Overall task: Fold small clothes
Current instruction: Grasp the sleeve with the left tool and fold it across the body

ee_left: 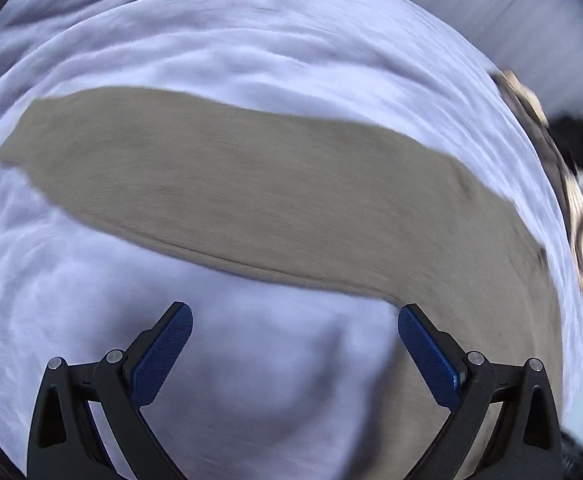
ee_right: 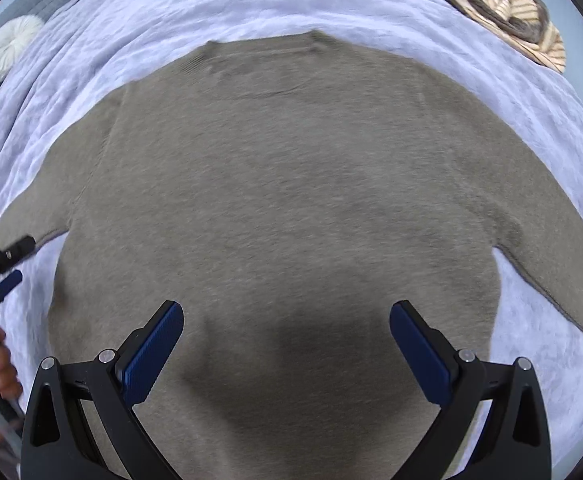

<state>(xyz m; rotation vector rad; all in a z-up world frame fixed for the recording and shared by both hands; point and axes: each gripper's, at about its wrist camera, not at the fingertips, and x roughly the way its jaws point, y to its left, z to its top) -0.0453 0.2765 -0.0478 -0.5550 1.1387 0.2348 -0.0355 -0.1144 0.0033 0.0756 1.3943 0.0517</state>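
I see a lilac blanket (ee_right: pixel 251 8) covering the whole surface, and the taupe sweater (ee_right: pixel 283 184) lies flat on it, neck away from me, sleeves (ee_left: pixel 227 184) spread to both sides. My right gripper (ee_right: pixel 287 344) hangs over its lower body, jaws wide, holding nothing. My left gripper (ee_left: pixel 295 344) is over blanket just beside a sleeve, jaws wide too. Striped cloth (ee_right: pixel 503 12) lies at the far corner.

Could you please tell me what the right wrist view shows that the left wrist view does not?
Only the right wrist view shows the sweater's whole body and neckline, a white round cushion, and the left gripper at its edge. Only the left wrist view shows one sleeve laid out long. Both show the lilac blanket, striped clothes and open jaws.
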